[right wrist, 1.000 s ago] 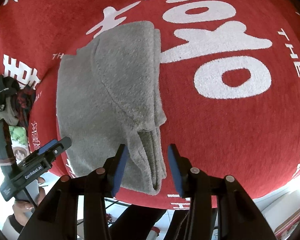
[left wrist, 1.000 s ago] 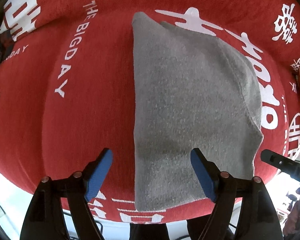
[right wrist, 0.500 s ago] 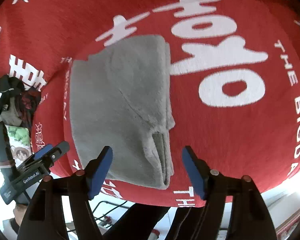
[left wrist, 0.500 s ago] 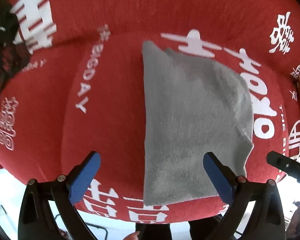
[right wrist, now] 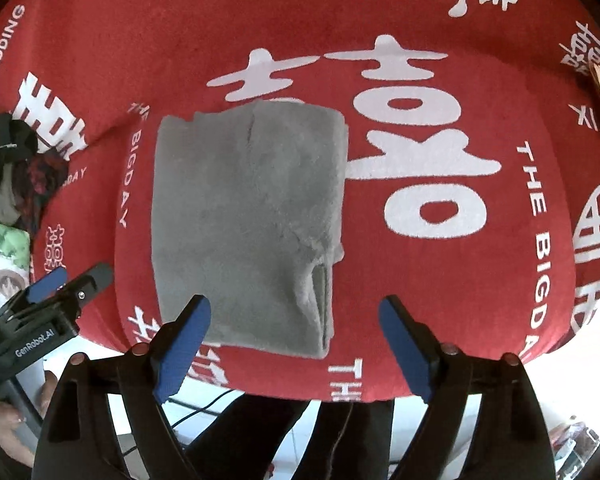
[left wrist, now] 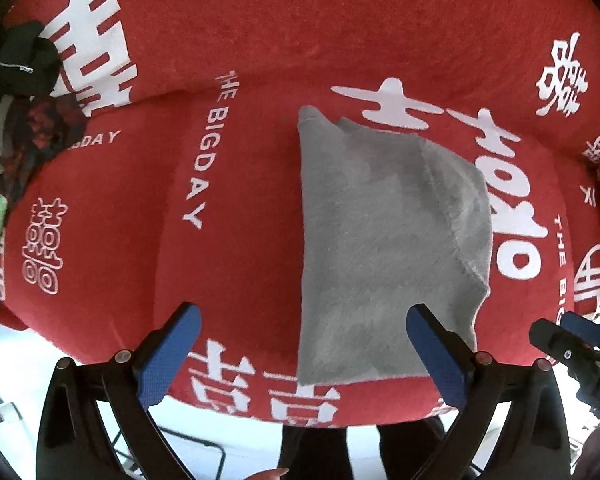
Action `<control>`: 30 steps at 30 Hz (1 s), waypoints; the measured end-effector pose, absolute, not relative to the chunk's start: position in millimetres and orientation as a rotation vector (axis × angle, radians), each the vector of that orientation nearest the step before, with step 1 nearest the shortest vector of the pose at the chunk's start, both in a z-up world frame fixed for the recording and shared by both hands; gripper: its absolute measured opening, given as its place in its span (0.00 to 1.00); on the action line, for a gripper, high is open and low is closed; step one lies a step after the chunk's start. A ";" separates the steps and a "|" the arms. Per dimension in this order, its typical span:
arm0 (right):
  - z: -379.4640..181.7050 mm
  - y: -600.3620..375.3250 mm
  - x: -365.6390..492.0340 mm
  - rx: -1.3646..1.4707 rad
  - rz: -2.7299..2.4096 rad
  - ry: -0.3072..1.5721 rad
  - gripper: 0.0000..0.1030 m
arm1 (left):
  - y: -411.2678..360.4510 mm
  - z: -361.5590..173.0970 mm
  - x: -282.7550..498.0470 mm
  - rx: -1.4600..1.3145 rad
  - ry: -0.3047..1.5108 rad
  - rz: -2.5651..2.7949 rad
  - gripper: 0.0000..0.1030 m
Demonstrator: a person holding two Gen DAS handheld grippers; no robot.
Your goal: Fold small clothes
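Covering the whole surface, a red cloth [right wrist: 440, 280] with white lettering carries the folded grey garment [right wrist: 244, 224]; left gripper [left wrist: 302, 354] released wide, right gripper [right wrist: 296, 344] just spreading, both empty.

The left gripper [left wrist: 303, 350] points straight down at the red cover [left wrist: 236, 60], its blue pads [left wrist: 168, 356] spread wide with nothing between them; the jaws have just been opening. The folded grey cloth [left wrist: 384, 248] lies flat on the cover, centre to 4 o'clock, its near edge behind the right pad. The right gripper [left wrist: 572, 344] shows at 4 o'clock. Dark clothes [left wrist: 24, 92] are heaped at 10 o'clock.
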State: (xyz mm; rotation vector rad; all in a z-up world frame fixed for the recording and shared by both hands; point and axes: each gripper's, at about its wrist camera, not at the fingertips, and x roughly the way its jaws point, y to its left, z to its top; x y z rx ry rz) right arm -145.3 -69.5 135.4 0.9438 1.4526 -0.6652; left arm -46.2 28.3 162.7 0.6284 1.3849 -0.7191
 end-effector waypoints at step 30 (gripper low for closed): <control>177.8 -60.5 -125.7 0.902 -0.713 1.464 0.86 | 43.7 200.4 -49.4 0.674 1.382 -0.699 1.00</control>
